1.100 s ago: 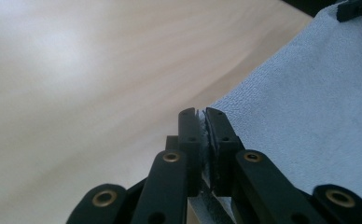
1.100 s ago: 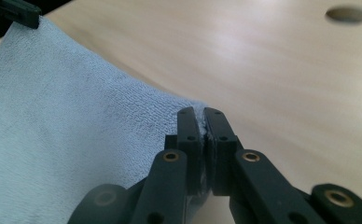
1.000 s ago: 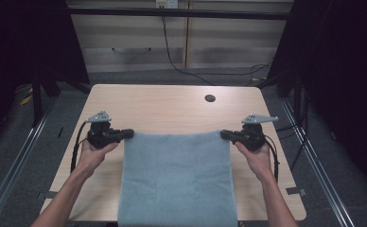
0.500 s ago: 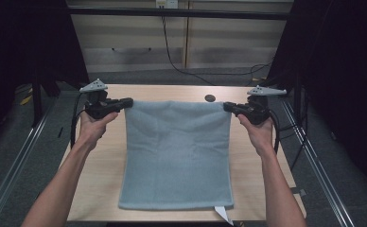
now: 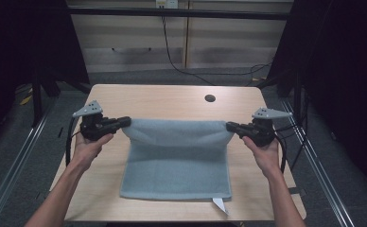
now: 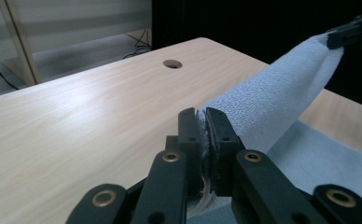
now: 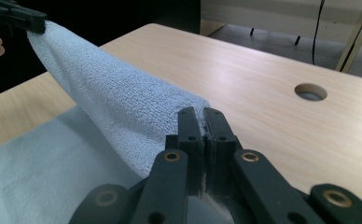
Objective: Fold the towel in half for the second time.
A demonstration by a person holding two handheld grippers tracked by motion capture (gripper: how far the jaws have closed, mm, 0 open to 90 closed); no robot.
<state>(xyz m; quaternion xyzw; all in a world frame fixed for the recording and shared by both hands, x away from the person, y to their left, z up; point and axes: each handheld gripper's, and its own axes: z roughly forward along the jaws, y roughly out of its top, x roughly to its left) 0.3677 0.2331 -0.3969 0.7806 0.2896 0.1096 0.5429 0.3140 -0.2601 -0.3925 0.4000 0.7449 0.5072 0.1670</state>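
Observation:
A light blue towel point(image 5: 177, 161) lies with its near half flat on the wooden table point(image 5: 172, 97). Its far edge is raised and sags slightly between the two grippers. My left gripper point(image 5: 125, 122) is shut on the far left corner, and in the left gripper view its jaws point(image 6: 202, 121) pinch the towel point(image 6: 272, 102) edge. My right gripper point(image 5: 230, 126) is shut on the far right corner, with the cloth point(image 7: 123, 102) squeezed in its jaws point(image 7: 199, 119). Each gripper view also shows the other gripper far off, the right one point(image 6: 354, 30) and the left one point(image 7: 16, 16).
A round cable hole point(image 5: 210, 98) sits in the table's far right part, beyond the towel. A white tag point(image 5: 219, 205) sticks out at the towel's near right corner by the table's front edge. Dark curtains and floor rails flank the table.
Both grippers pushed the towel's far edge away across the table, then came back toward the person and rose. The far edge now hangs lifted, and the towel covers less depth.

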